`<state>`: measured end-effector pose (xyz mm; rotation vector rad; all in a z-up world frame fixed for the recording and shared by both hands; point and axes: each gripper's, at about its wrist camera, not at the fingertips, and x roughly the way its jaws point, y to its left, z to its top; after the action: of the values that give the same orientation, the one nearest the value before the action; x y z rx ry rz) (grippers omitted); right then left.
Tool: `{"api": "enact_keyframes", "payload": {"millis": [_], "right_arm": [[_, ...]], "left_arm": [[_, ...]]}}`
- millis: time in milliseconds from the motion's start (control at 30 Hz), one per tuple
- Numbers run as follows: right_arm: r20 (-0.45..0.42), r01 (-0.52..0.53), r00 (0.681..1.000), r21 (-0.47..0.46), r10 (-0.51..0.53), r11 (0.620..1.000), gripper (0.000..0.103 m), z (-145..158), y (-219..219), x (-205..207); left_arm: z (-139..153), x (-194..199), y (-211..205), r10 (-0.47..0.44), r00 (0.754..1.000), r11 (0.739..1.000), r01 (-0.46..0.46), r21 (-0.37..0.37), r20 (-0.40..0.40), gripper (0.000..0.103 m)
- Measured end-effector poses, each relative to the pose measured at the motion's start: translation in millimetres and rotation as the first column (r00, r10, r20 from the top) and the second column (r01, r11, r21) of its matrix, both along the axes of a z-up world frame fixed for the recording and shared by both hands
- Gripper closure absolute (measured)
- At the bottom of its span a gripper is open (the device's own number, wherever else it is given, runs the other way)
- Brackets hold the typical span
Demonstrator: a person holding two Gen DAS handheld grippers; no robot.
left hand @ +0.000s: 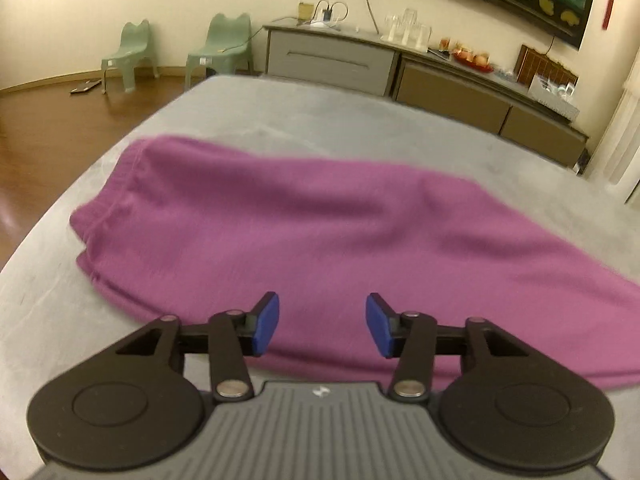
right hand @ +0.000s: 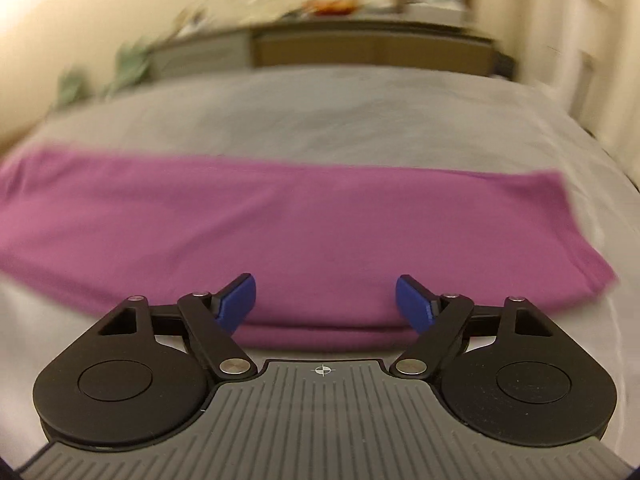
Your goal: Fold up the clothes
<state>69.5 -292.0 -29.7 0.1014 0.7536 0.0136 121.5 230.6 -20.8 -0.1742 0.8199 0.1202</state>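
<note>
Now L gripper (left hand: pixel 322 326) & R gripper (right hand: pixel 325 304) both spread, empty, over purple garment (left hand: pixel 320 232) on bed (left hand: pixel 280 112)

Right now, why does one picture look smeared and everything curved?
Right wrist view: motion blur smears the purple garment and cabinet. Left wrist view: sharper, with green chairs recognisable. Both: fisheye lenses bend the grey bed edges; warm, dim indoor lighting.

My left wrist camera sits just behind the left gripper (left hand: pixel 322 324), looking forward and down along its fingers, close above the grey bed (left hand: pixel 280 120); my right wrist camera looks the same way past the right gripper (right hand: pixel 324 302), though blurred; both views share the purple garment (left hand: pixel 320 232), the bed and the long cabinet (left hand: pixel 440 88) beyond.
</note>
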Motion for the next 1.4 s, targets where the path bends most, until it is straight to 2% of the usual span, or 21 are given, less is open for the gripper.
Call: {"api": "enact_keyframes", "payload": {"millis": [133,200,267,300,367,400,433,500,567,600,700,800,867,933,967,1000,1067,1100,1233,1300,1400], "right_arm": [[-0.030,0.020,0.999,-0.037,-0.021,0.999,0.019,-14,-12,12],[-0.035,0.023,0.999,-0.102,-0.027,0.995,0.013,-18,-18,11],[-0.052,0.063,0.996,-0.097,-0.068,0.993,0.015,-16,-31,8],[-0.056,0.088,0.994,-0.115,-0.095,0.990,0.016,-14,-35,7],[-0.030,0.121,0.991,-0.156,-0.128,0.980,0.017,-8,-33,5],[-0.003,0.123,0.992,-0.163,-0.126,0.979,0.017,-3,-30,3],[0.024,0.113,0.994,-0.164,-0.110,0.980,0.017,2,-23,3],[0.076,0.067,0.996,-0.167,-0.055,0.984,0.015,12,0,7],[0.111,0.012,0.994,-0.185,0.009,0.983,0.015,15,30,8],[0.124,-0.018,0.991,-0.197,0.044,0.980,0.015,16,47,9],[0.148,-0.118,0.977,-0.232,0.155,0.966,0.012,14,100,12],[0.152,-0.234,0.949,-0.254,0.277,0.939,0.011,9,155,8],[0.146,-0.317,0.921,-0.263,0.362,0.911,0.009,3,192,4],[0.126,-0.393,0.889,-0.280,0.440,0.876,0.009,-4,223,4],[0.113,-0.423,0.874,-0.299,0.472,0.855,0.009,-7,238,5],[0.101,-0.450,0.859,-0.320,0.502,0.834,0.009,-10,252,6],[0.077,-0.489,0.836,-0.345,0.544,0.801,0.012,-11,274,14],[0.071,-0.505,0.829,-0.335,0.555,0.796,0.013,-9,282,20],[0.067,-0.581,0.792,-0.225,0.607,0.782,0.014,15,332,52],[0.088,-0.621,0.757,-0.213,0.648,0.755,0.015,27,373,68],[0.100,-0.661,0.711,-0.242,0.696,0.710,0.024,39,445,76]], "left_arm": [[-20,33,-28,-0.062,0.993,0.993,0.072,0.098,-0.102,0.053],[-14,34,-27,-0.052,0.995,0.995,0.058,0.084,-0.082,0.052],[-8,36,-25,-0.041,0.997,0.997,0.045,0.069,-0.062,0.052],[-3,35,-21,-0.024,0.999,0.999,0.026,0.048,-0.045,0.051],[13,25,14,0.104,0.995,0.991,-0.103,-0.088,0.008,0.045],[17,17,37,0.194,0.981,0.968,-0.189,-0.167,0.016,0.043],[16,4,62,0.284,0.959,0.929,-0.271,-0.253,0.014,0.043],[5,-20,108,0.434,0.901,0.818,-0.398,-0.415,-0.010,0.042],[-12,-43,150,0.546,0.836,0.680,-0.480,-0.554,-0.055,0.040],[-21,-47,164,0.560,0.825,0.640,-0.487,-0.595,-0.073,0.040],[-47,-50,189,0.582,0.801,0.560,-0.519,-0.646,-0.140,0.039],[-60,-41,200,0.556,0.823,0.525,-0.458,-0.718,-0.119,0.038],[-64,-29,203,0.539,0.837,0.531,-0.422,-0.735,-0.091,0.036],[-65,-17,200,0.528,0.847,0.555,-0.400,-0.730,-0.063,0.045],[-65,-12,198,0.524,0.849,0.583,-0.408,-0.703,-0.058,0.076],[-64,-7,196,0.519,0.853,0.617,-0.416,-0.668,-0.052,0.100],[-61,-1,190,0.509,0.860,0.666,-0.420,-0.616,-0.035,0.099],[-60,0,187,0.510,0.860,0.673,-0.422,-0.607,-0.032,0.099],[-50,-1,179,0.518,0.855,0.679,-0.419,-0.603,-0.012,0.099],[-47,-3,180,0.520,0.854,0.669,-0.409,-0.621,-0.003,0.099],[-46,-6,184,0.512,0.859,0.663,-0.392,-0.638,0.004,0.099]]}}
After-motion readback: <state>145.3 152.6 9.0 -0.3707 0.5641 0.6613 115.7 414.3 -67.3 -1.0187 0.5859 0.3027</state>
